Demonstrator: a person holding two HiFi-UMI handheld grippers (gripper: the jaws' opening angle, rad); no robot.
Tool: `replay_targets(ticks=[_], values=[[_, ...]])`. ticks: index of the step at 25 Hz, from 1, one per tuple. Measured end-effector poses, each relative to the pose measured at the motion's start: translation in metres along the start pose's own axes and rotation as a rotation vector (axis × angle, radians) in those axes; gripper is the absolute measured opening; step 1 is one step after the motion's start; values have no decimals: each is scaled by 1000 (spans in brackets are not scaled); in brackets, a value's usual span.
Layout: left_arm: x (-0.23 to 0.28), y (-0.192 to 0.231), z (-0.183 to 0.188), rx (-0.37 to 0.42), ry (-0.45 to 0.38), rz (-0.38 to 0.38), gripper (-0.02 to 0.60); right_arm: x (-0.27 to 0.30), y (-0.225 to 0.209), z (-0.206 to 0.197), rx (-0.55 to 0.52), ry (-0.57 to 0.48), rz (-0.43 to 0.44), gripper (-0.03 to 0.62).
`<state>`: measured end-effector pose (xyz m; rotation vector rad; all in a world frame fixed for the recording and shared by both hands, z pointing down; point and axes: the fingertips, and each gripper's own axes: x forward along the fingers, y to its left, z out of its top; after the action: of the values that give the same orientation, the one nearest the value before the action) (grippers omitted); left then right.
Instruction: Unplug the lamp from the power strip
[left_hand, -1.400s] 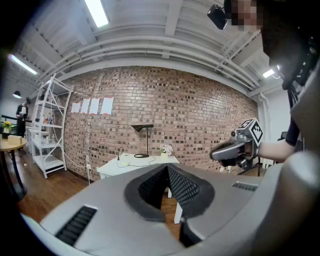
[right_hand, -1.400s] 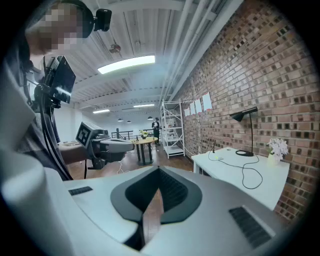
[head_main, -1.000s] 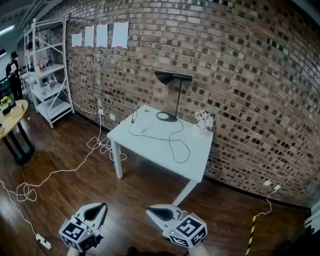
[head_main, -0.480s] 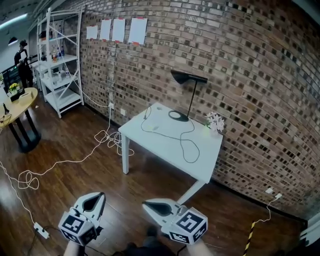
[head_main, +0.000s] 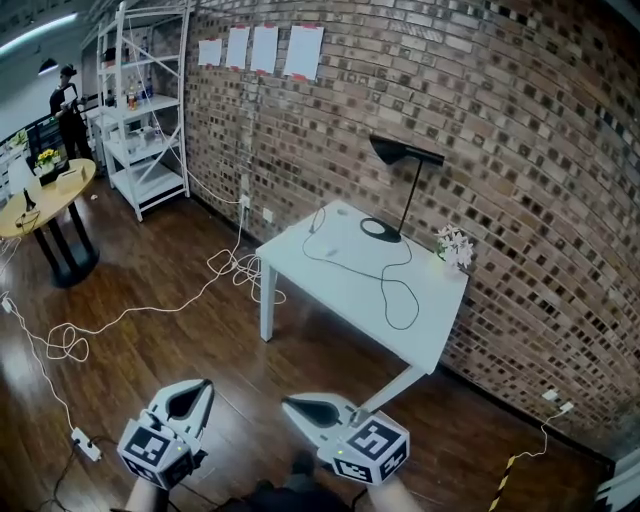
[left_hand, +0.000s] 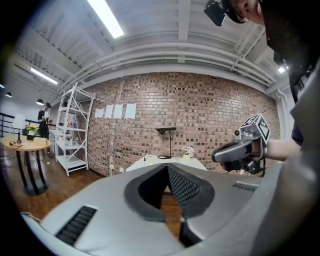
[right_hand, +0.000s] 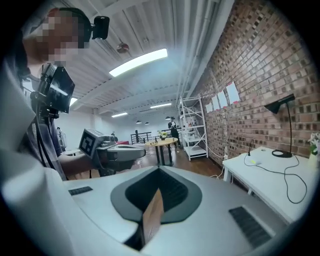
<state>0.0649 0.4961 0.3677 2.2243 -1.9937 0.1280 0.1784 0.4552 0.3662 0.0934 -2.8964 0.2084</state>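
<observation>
A black desk lamp (head_main: 405, 185) stands at the back of a white table (head_main: 340, 290) against the brick wall. Its black cord (head_main: 392, 283) loops over the tabletop and rises at the table's far left edge (head_main: 318, 216); I cannot make out where it plugs in. Both grippers are low in the head view, well short of the table. My left gripper (head_main: 204, 383) is shut and empty. My right gripper (head_main: 286, 403) is also shut with nothing in it. The lamp (left_hand: 167, 134) shows far off past the left gripper (left_hand: 166, 165). The table (right_hand: 270, 180) lies right of the right gripper (right_hand: 159, 170).
A white power strip (head_main: 85, 443) lies on the wood floor at the left, with a long white cable (head_main: 130, 315) running to the wall. A white shelf unit (head_main: 150, 130), a round wooden table (head_main: 45, 195) and a person (head_main: 68, 95) stand far left. A small flower pot (head_main: 455, 245) is on the table.
The view has swung left, so the table and lamp now sit further right and slightly nearer. Both grippers stay shut and low in the view.
</observation>
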Motion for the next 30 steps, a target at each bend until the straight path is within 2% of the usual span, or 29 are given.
replay_targets(ticks=[8,12,18,21,27,30], values=[[52,-15,-23,47,73,-17,-6,-24,-54,-24,110,-27,-59,-8],[88,-25,-12,79,98,-34,-6,-31,-87,-25,152,-62,-52,-8],[138,-33,7,124,143,-13,-6,-34,-135,-25,235,-124,-19,-8],[160,-37,14,141,129,5,-6,-35,-160,-24,220,-109,-2,-8],[199,-50,16,161,157,38,-6,-43,-203,-16,194,-117,50,-8],[211,-55,19,162,184,47,-6,-46,-220,-17,215,-142,59,-8]])
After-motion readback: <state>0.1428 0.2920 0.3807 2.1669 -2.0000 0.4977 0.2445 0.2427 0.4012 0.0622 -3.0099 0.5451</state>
